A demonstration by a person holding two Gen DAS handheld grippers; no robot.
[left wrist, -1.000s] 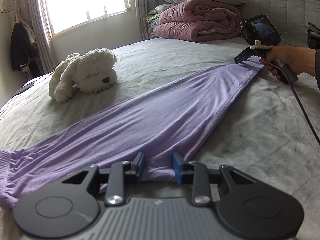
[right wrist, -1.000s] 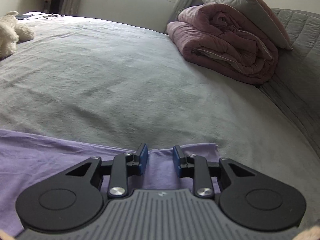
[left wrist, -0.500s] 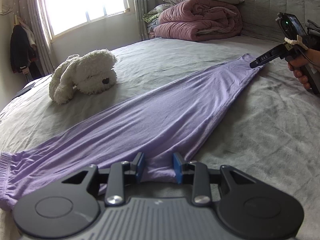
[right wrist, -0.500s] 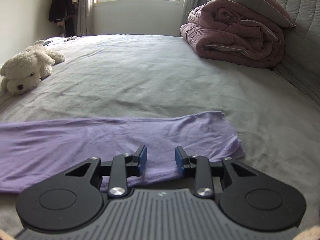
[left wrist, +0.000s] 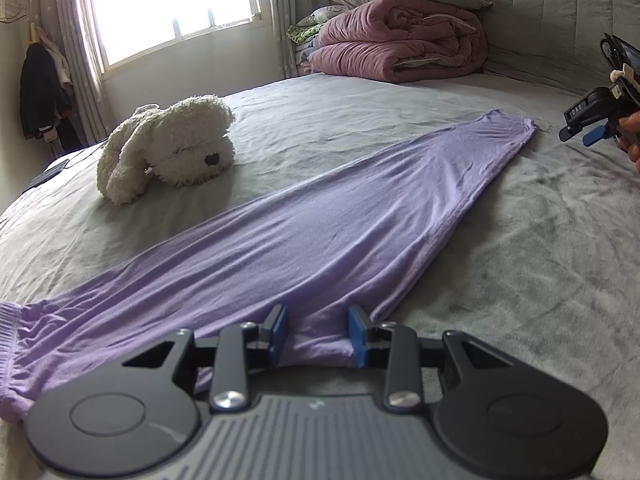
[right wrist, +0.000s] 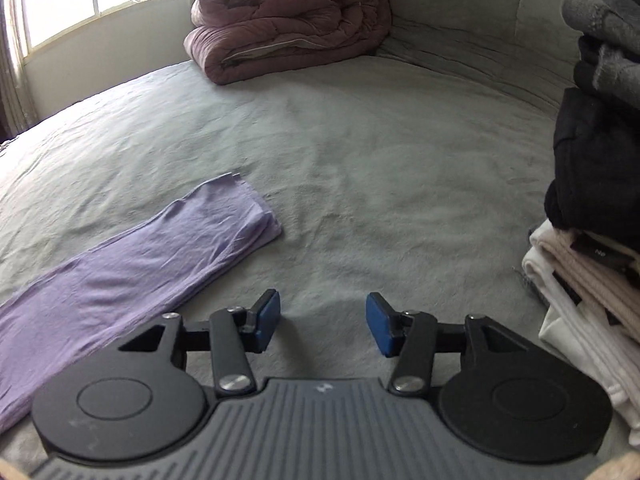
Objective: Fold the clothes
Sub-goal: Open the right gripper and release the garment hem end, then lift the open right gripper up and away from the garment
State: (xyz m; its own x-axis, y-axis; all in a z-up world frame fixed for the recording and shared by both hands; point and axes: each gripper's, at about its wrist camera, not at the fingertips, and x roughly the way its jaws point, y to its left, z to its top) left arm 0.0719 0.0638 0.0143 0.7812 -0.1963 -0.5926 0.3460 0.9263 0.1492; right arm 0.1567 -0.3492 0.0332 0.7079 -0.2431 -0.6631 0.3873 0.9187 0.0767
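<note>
Both tongs gape: left tongs (left wrist: 317,334) straddle purple trousers (left wrist: 304,236); right tongs (right wrist: 322,322) hold nothing.

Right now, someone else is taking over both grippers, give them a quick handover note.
Left gripper: jaws apart, straddling a bunched edge of the purple pants, not clamped.
Right gripper: open, holding nothing, over bare bed beside the leg end.
Pants lie stretched flat lengthwise, legs together.
Folded clothes stack sits to the right.
Left: fold the pants across and add them to the stack.

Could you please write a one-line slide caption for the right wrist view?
Open right gripper hovers over the grey bed, beside the flattened purple trousers.
</note>
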